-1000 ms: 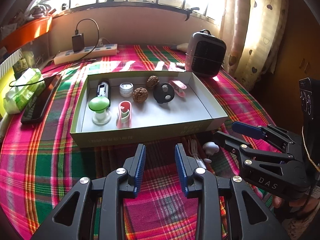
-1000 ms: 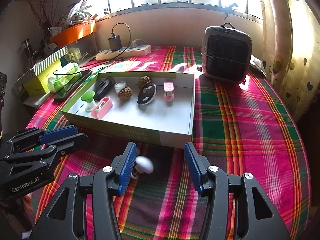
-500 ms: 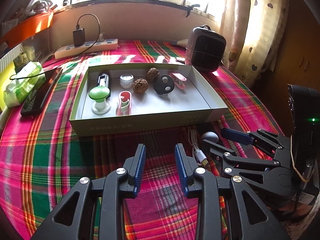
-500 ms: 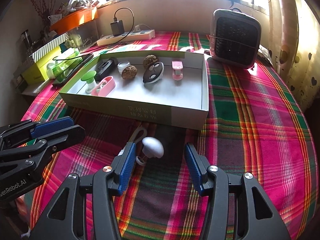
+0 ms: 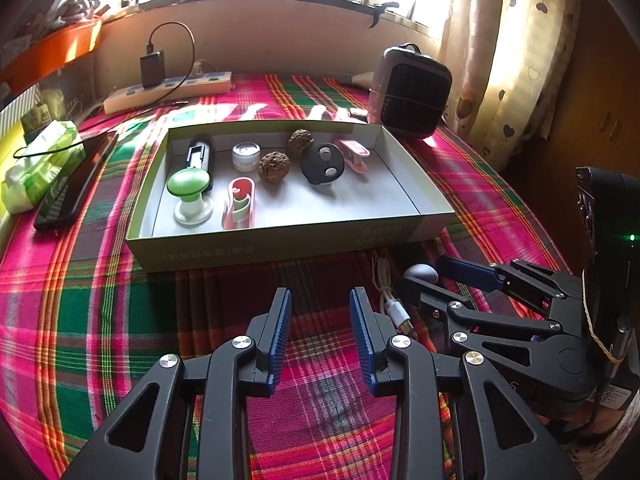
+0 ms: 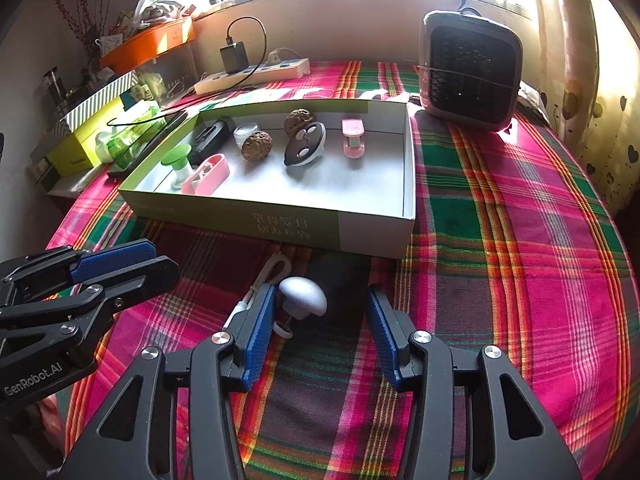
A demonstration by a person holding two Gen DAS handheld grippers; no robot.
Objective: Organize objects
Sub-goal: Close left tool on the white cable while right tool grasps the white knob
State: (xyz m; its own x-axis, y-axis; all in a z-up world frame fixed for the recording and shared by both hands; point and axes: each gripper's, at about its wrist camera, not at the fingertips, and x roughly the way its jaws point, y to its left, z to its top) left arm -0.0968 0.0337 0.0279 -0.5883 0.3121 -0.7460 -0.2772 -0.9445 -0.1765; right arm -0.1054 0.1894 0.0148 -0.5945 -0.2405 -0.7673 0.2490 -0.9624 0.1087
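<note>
Right wrist: white knob [image 6: 303, 297] between parted fingers [image 6: 259, 330]

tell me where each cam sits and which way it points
Left wrist: sits on the left tool, looking along its open fingers across the plaid tablecloth toward the box and window; the right tool shows at right.
Right wrist: sits on the right tool, facing the same way, fingers open around the white mushroom-shaped object; the left tool shows at left.
Shared: box, heater, power strip, mushroom-shaped object, white cable.
</note>
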